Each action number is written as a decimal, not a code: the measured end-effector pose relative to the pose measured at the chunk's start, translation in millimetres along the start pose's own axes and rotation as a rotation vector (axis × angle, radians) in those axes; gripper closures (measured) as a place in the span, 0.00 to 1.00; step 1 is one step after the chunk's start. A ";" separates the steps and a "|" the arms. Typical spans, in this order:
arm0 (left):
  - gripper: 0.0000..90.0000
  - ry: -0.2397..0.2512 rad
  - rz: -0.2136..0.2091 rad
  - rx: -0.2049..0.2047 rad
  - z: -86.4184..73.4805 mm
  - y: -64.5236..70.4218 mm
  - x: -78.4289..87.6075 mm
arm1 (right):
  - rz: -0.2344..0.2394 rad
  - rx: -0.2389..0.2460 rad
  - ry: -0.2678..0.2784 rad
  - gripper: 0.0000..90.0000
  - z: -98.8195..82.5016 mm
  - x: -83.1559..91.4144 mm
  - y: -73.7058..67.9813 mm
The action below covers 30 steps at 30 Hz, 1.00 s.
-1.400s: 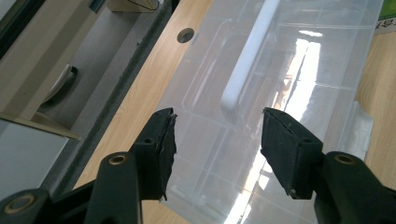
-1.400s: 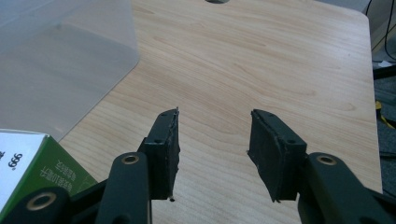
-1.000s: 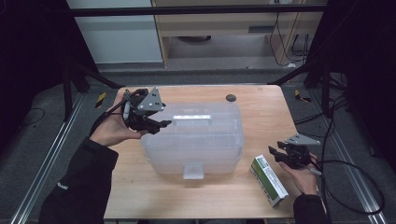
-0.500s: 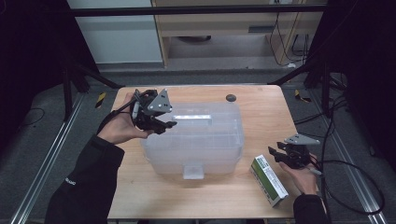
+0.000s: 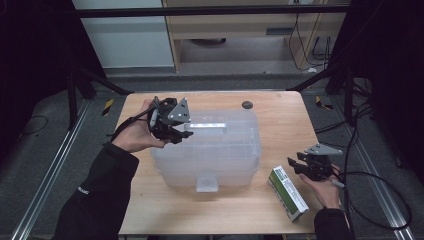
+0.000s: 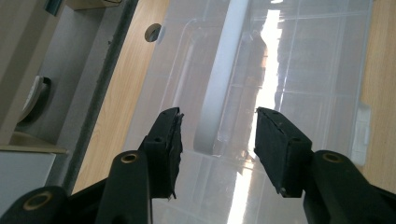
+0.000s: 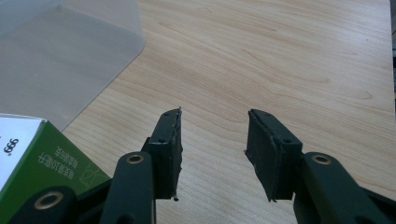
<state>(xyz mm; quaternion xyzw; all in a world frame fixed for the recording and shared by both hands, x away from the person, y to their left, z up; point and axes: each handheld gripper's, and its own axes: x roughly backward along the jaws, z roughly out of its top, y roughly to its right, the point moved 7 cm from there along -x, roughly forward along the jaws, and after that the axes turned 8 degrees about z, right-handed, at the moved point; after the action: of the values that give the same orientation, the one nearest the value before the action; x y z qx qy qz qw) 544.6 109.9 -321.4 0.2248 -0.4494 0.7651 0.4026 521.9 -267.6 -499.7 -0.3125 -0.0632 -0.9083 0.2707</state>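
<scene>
while the right tongs (image 5: 304,166) rest apart beside a green box (image 5: 287,193), the left tongs (image 6: 217,133) have been narrowing around the clear bin's white handle (image 6: 219,88), not yet pinching. next, i judge, they must clamp it.

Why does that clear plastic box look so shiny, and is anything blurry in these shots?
High view: a white glare band lies on the clear box lid; the room around the table is dark. Left gripper view: a bright streak runs down the lid beside the white handle. Right gripper view: the green carton is soft at the edge.
</scene>
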 end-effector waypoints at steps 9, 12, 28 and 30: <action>0.59 -0.012 -0.007 -0.023 1.1 0.8 -8.5 | 0.002 -0.002 -0.010 0.62 -1.3 -1.0 -0.3; 0.61 -0.022 -0.011 -0.030 0.8 1.3 -12.4 | 0.003 0.001 -0.012 0.62 -1.6 -1.3 -0.4; 0.72 -0.057 -0.017 -0.068 -2.2 0.1 -27.8 | 0.010 0.004 -0.018 0.62 -2.4 -2.5 -0.5; 0.74 -0.060 -0.016 -0.068 -2.8 -0.5 -29.3 | 0.010 0.002 -0.020 0.62 -2.7 -2.9 -0.6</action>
<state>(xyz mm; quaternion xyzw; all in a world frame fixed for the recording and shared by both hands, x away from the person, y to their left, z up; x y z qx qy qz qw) 561.9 100.3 -343.2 0.2374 -0.4852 0.7390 0.4025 522.0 -266.6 -503.6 -0.3217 -0.0652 -0.9037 0.2748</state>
